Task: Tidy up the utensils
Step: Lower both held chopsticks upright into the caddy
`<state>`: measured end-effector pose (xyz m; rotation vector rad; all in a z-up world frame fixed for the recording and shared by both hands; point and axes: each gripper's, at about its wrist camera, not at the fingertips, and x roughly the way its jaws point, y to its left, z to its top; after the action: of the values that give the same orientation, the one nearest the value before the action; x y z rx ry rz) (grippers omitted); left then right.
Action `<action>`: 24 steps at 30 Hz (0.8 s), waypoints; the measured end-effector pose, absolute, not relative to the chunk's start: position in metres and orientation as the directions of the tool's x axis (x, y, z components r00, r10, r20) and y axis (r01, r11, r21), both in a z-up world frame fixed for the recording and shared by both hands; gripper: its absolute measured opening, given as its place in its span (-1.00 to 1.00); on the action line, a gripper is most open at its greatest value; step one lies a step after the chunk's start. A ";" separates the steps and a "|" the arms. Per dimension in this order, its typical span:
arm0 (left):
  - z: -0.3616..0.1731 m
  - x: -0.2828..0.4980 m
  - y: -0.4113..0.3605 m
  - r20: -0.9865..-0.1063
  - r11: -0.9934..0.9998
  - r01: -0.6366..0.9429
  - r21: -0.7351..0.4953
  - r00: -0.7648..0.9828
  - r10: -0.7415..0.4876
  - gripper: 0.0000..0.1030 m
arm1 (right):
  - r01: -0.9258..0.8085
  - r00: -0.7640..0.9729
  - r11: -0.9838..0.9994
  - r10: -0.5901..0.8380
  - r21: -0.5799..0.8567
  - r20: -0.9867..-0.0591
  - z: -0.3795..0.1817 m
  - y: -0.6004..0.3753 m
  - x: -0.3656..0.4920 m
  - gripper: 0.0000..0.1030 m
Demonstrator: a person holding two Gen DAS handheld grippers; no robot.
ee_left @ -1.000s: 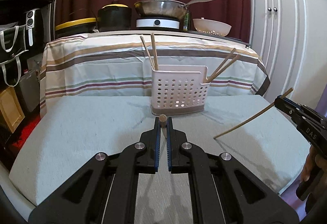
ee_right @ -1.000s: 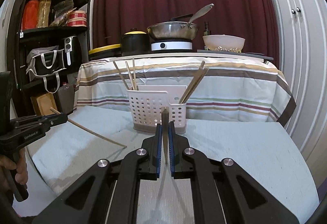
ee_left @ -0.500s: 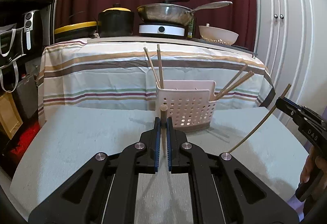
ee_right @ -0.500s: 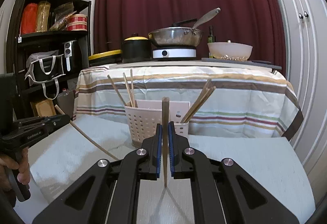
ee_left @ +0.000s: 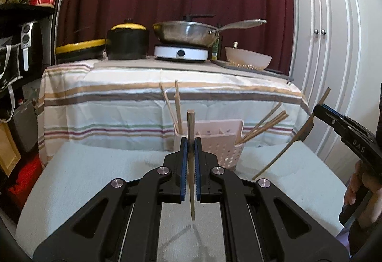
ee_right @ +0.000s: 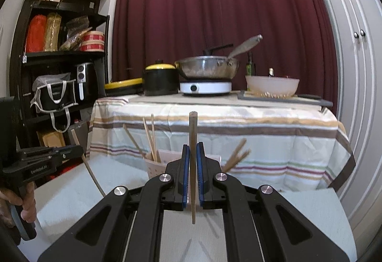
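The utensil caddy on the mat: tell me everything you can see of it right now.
The utensil caddy is a pale, perforated plastic basket standing upright on the grey mat, in front of the striped tablecloth. It looks divided into compartments. Wooden chopsticks lean out at both ends: a few near-upright ones on the left, a splayed bunch on the right. Neither claw touches it; the left claw hides part of its front.

path: open mat (ee_left: 95, 180) ahead | obstacle: chopsticks (ee_left: 175, 106) sticking from caddy (ee_left: 224, 144)
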<state>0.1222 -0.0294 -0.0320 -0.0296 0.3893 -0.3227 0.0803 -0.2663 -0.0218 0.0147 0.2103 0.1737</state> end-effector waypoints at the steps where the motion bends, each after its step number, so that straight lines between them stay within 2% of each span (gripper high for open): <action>1: -0.028 0.123 -0.030 -0.361 0.948 0.306 -0.086 0.878 -0.316 -0.89 | -0.174 0.964 0.984 0.177 0.031 -0.198 -0.017 -0.266 0.082 -0.87; 10: 0.009 0.137 -0.044 -0.273 0.940 0.335 -0.063 0.900 -0.339 -0.89 | -0.199 0.974 0.980 0.195 -0.026 -0.114 0.021 -0.257 0.099 -0.87; 21: 0.062 0.168 -0.059 -0.132 0.935 0.351 -0.039 0.926 -0.353 -0.89 | -0.206 0.975 0.978 0.203 -0.035 -0.089 0.034 -0.258 0.129 -0.87; 24: 0.068 0.180 -0.065 -0.120 0.934 0.357 -0.031 0.926 -0.358 -0.89 | -0.204 0.976 0.978 0.201 -0.030 -0.082 0.036 -0.260 0.139 -0.87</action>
<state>0.1798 -0.0655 0.0677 -0.0089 0.1250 -0.3665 0.1390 -0.2598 0.0365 -0.0388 0.0788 0.2044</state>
